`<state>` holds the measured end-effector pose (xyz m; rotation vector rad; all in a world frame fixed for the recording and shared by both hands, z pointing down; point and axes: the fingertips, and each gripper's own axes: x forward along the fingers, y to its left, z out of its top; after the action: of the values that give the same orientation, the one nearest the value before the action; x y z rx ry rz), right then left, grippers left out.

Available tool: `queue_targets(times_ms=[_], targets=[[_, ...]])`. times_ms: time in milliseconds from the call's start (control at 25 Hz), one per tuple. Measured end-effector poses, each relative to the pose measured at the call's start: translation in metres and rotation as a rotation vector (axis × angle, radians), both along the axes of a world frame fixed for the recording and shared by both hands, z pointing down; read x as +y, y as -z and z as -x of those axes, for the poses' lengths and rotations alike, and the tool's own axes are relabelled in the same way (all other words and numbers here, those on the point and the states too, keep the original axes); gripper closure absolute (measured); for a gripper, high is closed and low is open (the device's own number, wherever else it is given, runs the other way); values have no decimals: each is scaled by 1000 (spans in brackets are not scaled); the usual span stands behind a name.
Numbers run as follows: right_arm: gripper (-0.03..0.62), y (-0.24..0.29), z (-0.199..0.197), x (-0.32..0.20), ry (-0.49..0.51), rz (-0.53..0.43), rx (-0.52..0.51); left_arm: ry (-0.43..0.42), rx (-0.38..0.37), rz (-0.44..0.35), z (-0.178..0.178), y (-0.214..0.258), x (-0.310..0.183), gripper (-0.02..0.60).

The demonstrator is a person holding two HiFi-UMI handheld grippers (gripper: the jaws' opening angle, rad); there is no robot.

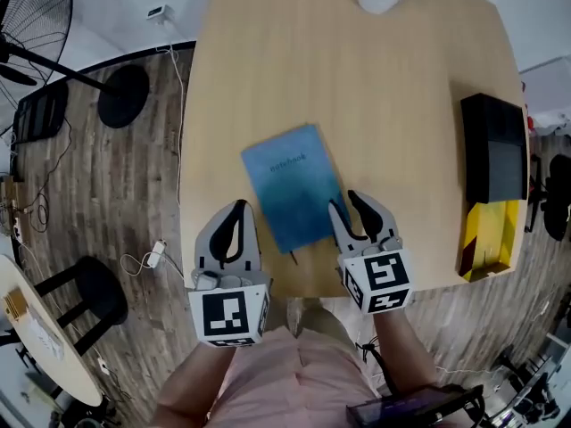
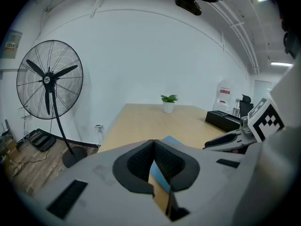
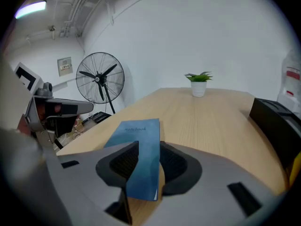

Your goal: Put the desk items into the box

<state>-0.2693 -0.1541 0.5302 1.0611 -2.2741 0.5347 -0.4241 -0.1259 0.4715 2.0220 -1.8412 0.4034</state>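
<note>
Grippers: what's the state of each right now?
Left gripper: closed, empty.
Right gripper: open, the blue notebook showing between its jaws, not clamped.

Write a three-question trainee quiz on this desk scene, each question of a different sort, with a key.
1. True or false: the left tongs are shut with nothing between the jaws.
2. What shows between the open jaws of the right tongs?
A. a mug
B. the blue notebook
C. a stapler
3. Fill in: by the person's own sides, the black box sits at the ___ edge of the table.

Key: 1 true; 2 B; 3 right.
</note>
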Motion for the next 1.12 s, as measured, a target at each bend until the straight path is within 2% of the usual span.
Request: queue_targets(times_ms=[240, 480, 600, 800, 920, 1120], targets=[[442, -38, -4, 4, -22, 101, 46, -9, 6, 43, 4, -23, -5, 571], [442, -44, -3, 4, -28, 160, -3, -16, 14, 77, 4, -40, -7, 571], [465, -44, -3, 4, -29, 189, -23, -20, 17, 88, 1, -45, -8, 571], [474, -44, -4, 4, -35, 171, 5, -19, 15, 86, 1, -44, -7, 571], [518, -39, -6, 3, -38, 136, 48, -15, 10, 76, 2, -39, -6, 571], [554, -23, -6, 4, -41, 105, 43, -18, 9, 45, 0, -24, -4, 571]])
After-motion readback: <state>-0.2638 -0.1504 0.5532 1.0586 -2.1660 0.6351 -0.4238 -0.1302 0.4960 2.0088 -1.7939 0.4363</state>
